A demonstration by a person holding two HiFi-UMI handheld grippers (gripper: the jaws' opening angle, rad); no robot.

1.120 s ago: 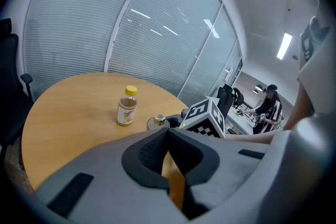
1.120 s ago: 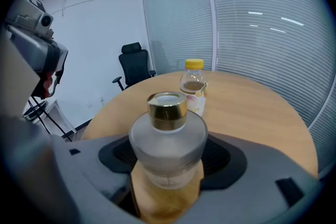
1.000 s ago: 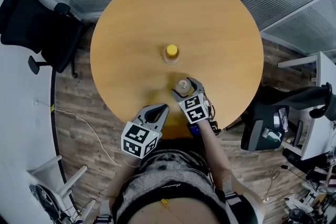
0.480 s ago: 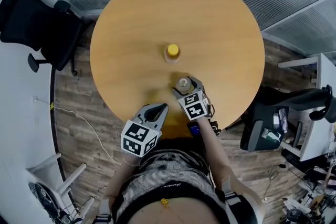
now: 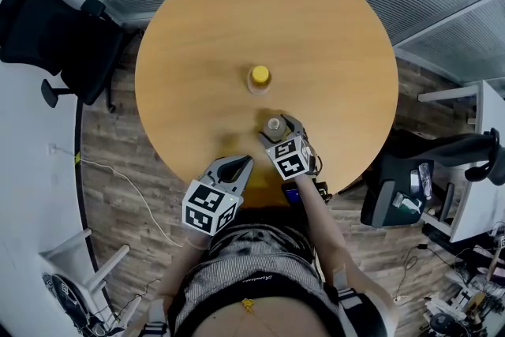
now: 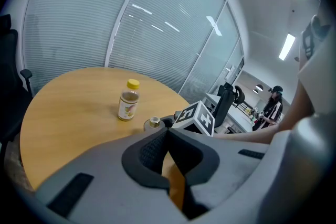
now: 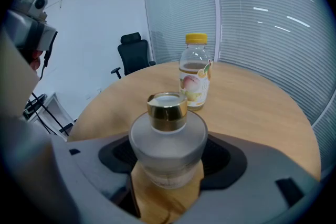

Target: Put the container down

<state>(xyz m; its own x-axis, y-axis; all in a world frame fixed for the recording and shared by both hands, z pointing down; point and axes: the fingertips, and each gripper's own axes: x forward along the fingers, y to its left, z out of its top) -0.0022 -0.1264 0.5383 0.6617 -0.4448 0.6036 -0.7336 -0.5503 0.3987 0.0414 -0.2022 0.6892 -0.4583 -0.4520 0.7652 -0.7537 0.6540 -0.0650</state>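
Right hand-held gripper [image 5: 278,129] is clasping the upright frosted container [image 7: 168,139] near the surface [image 5: 316,28] edge; a jerky release could topple it.

A clear plastic juice bottle with a yellow cap [image 5: 259,79] stands upright near the middle of the round light-wood bench [image 5: 316,28]. A black office chair [image 5: 59,39] sits on the wood-plank floor [image 5: 126,170] beside the bench.
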